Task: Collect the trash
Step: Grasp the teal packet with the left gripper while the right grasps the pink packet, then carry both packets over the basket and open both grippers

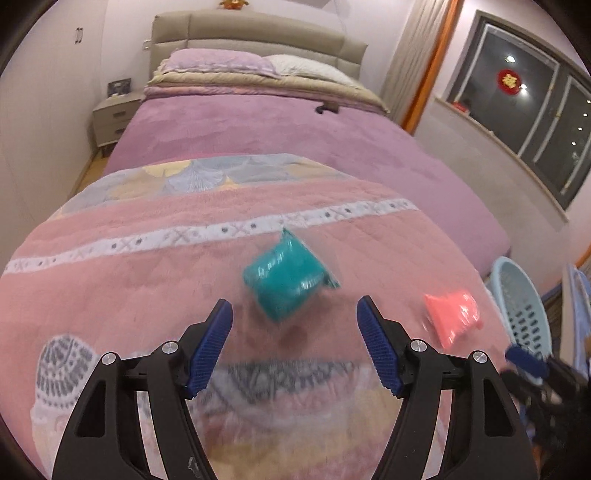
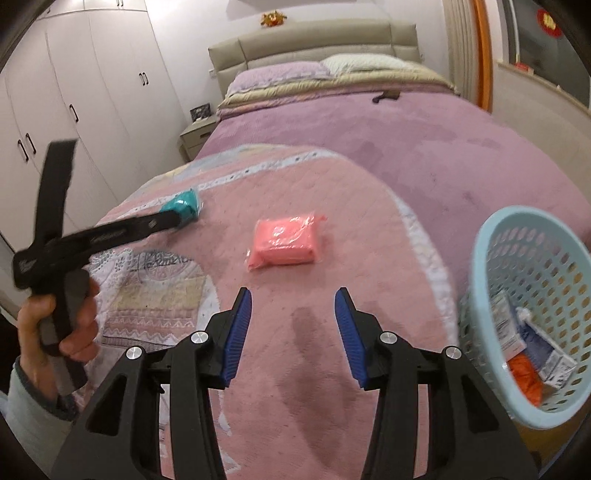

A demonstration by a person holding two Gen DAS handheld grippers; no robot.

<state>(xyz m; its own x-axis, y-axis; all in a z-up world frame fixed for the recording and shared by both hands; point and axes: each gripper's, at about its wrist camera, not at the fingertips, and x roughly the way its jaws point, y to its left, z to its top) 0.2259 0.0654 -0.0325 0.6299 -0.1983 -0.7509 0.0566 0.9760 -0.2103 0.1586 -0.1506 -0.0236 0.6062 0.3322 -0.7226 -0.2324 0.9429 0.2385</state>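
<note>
Two packets lying on pink quilt point(image 1: 147, 280) at foot of bed point(image 1: 280, 136): teal packet point(image 1: 286, 278) further left, pink packet point(image 2: 284, 242) nearer basket

Left gripper point(image 1: 295, 317) hovering just short of teal packet, jaws standing wide apart, nothing between blue pads point(image 1: 212, 350); packet blurred, sitting ahead of the gap, not touched as far as can be told

Right gripper point(image 2: 293, 314) pointing down at quilt, jaws parted, holding nothing; pink packet lying ahead of fingertips, apart from them

Seen from right wrist view, left gripper's tip reaching teal packet's near side; contact not clear through blur. Hand point(image 2: 59, 321) wrapping round that gripper's handle, pale sleeve point(image 2: 33, 402) at wrist

Light blue basket point(image 2: 491, 236) standing at right edge of quilt, perforated wall, already holding orange wrapper point(image 2: 526, 380) and white-and-blue cartons point(image 2: 517, 332)

Beyond quilt: purple blanket, pillows against padded headboard point(image 1: 258, 33), small dark object point(image 1: 327, 108) lying mid-bed, too small to identify
</note>
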